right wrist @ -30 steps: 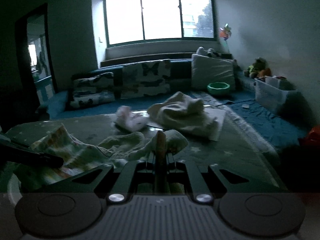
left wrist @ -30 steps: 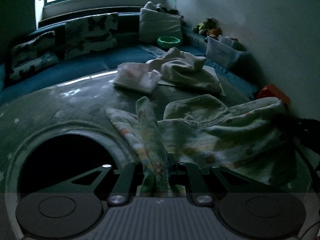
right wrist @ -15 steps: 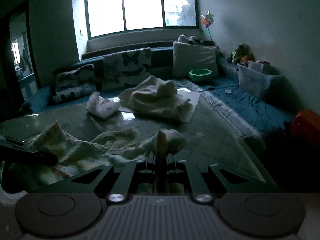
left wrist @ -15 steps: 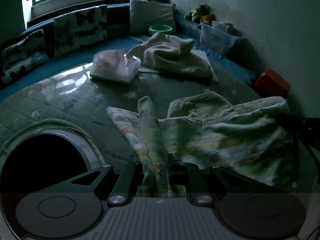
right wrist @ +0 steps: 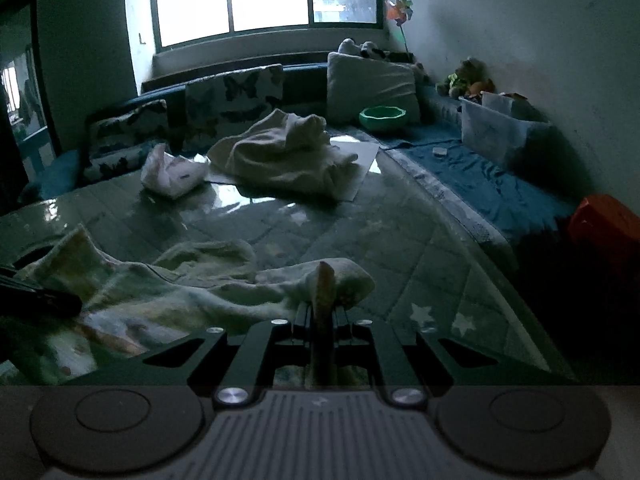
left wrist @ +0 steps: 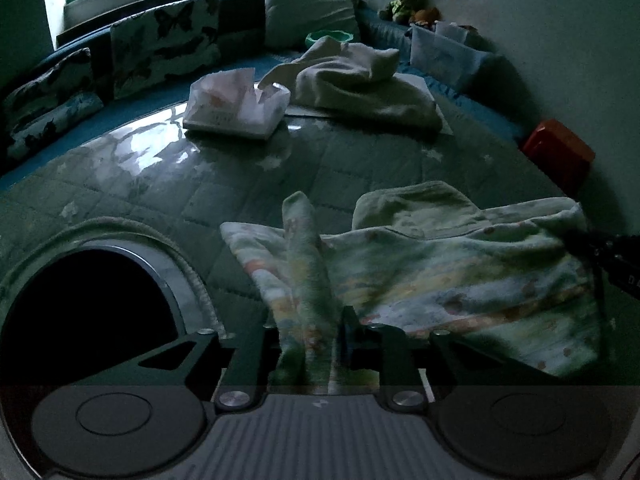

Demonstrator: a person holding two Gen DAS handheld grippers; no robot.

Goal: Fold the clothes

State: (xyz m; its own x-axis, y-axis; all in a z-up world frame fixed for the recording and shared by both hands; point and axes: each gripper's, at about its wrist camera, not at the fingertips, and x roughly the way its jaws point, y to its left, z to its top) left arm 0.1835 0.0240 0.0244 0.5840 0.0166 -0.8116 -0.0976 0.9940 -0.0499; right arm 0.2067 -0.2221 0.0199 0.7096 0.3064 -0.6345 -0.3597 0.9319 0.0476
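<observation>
Holding one small printed garment (left wrist: 460, 276) by two ends, the two grippers seem to be laying it down flat on the quilted table (left wrist: 224, 184), which looks like the start of a fold. The left gripper (left wrist: 310, 344) has a strip of the cloth, perhaps a sleeve, between its fingers, and its jaws are opening, so the cloth there is coming free. The right gripper (right wrist: 323, 320) is closed tight on a thin pinch of the other end.

The next move, I think, calls for letting the right end go too, then smoothing the cloth and taking a new hold at an edge to bring it over the middle.

The near table edge curves just beside the left gripper, with a dark gap below it, so the cloth must not slide that way. Ahead there is free table surface. Farther off lie a tissue pack (left wrist: 236, 106) and a pale heap of cloth (left wrist: 360, 88), well apart from the garment.
</observation>
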